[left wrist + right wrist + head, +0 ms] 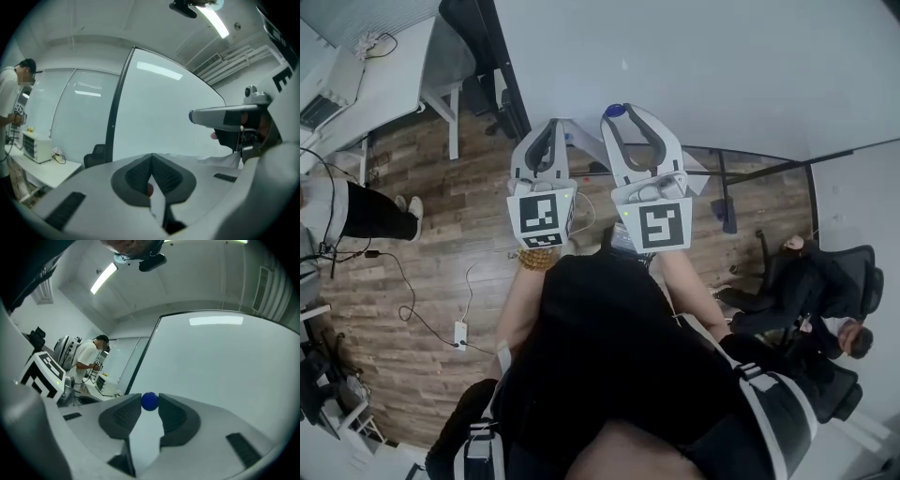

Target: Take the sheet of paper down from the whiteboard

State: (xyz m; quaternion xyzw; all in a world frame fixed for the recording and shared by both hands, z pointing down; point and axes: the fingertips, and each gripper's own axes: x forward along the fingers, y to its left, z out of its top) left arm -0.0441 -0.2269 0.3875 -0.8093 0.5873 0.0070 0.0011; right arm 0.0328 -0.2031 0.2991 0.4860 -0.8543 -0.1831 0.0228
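My two grippers point at the whiteboard [703, 66], side by side. The left gripper [542, 141] is shut on the edge of the white sheet of paper [157, 204], which shows as a thin strip between its closed jaws. From there the sheet [211, 161] runs rumpled to the right, toward the right gripper [220, 117]. The right gripper [150, 401] is shut on a round blue magnet [150, 401], held between its jaw tips just in front of the board. In the head view the magnet [616, 111] shows at that gripper's tip, with the sheet [584, 145] hanging between the two grippers.
The board's black stand legs [727, 202] rest on the wooden floor. A person sits in a black office chair [825, 291] at the right. Another person [356, 211] stands at the left beside a white desk [384, 80]. Cables and a power strip [459, 333] lie on the floor.
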